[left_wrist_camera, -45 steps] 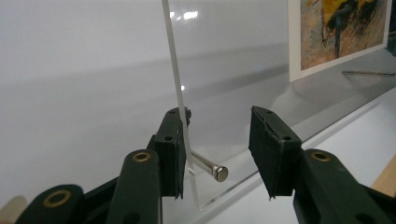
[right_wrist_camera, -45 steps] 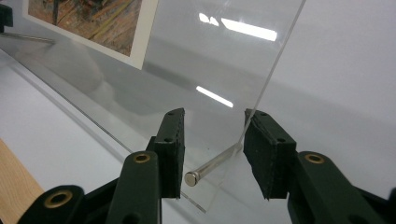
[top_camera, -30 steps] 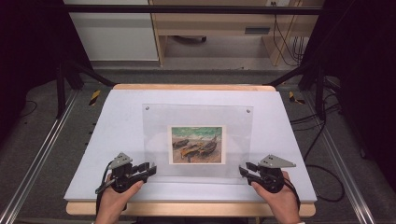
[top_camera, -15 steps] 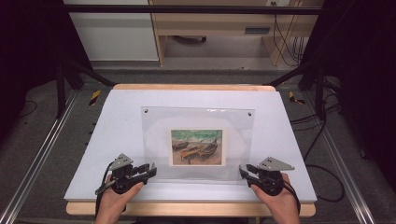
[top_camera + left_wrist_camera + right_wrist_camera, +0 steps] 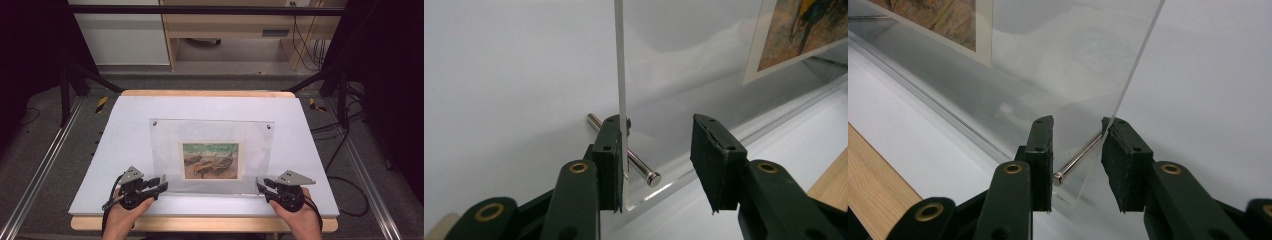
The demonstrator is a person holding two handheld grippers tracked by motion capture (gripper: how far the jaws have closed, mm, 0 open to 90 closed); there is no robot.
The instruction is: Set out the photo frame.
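A white sheet (image 5: 210,107) is spread over a wooden table (image 5: 200,224), which is flanked by metal rails (image 5: 42,170) on grey carpet (image 5: 385,200), while a white cabinet (image 5: 120,35), a wooden shelf (image 5: 235,25) and black cables (image 5: 305,35) are seen beyond.

A clear acrylic frame (image 5: 212,155) holding a boat painting (image 5: 210,160) stands on a white-covered counter (image 5: 125,125), as the left claw (image 5: 161,185) and right claw (image 5: 262,186) flank its near lower corners, each held in one of a person's hands.
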